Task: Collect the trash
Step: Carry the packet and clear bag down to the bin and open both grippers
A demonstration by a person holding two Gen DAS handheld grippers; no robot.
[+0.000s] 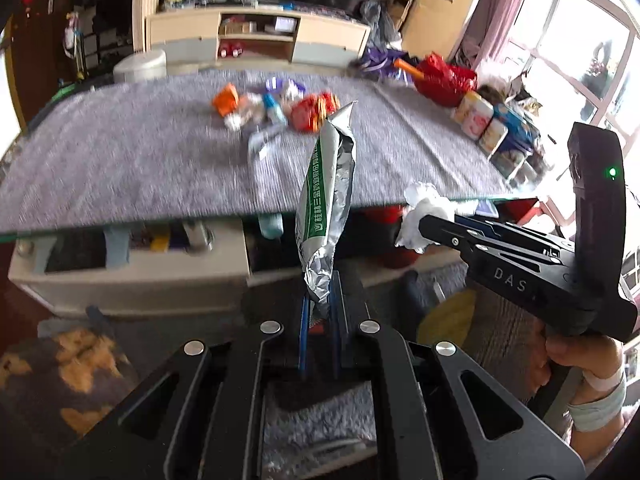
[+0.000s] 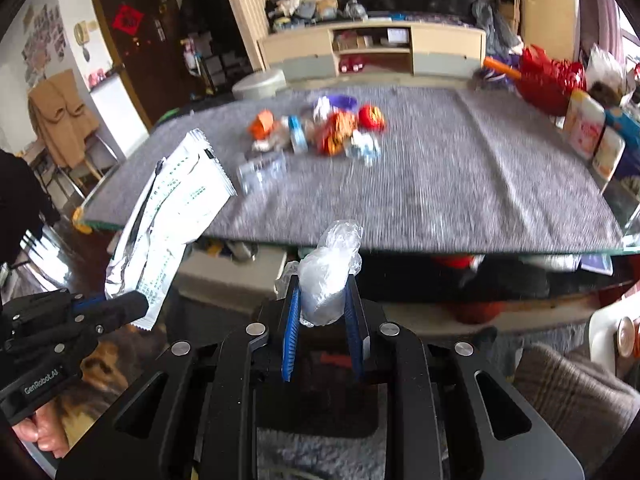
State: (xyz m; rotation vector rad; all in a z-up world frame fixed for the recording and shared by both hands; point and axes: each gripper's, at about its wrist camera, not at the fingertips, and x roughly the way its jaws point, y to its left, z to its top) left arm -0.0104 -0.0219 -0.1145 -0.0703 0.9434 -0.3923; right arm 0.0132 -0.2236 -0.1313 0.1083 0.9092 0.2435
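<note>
Left gripper [image 1: 320, 304] fingers pinch only the foil sachet [image 1: 326, 200] tail, right gripper [image 2: 322, 304] clamps crumpled plastic wrap [image 2: 330, 276] – both off the tabletop [image 2: 440, 184] – sachet may slip.

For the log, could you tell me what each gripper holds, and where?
The left gripper pinches a foil wrapper by its lower end; the right gripper clamps crumpled clear plastic around its lower part.
</note>
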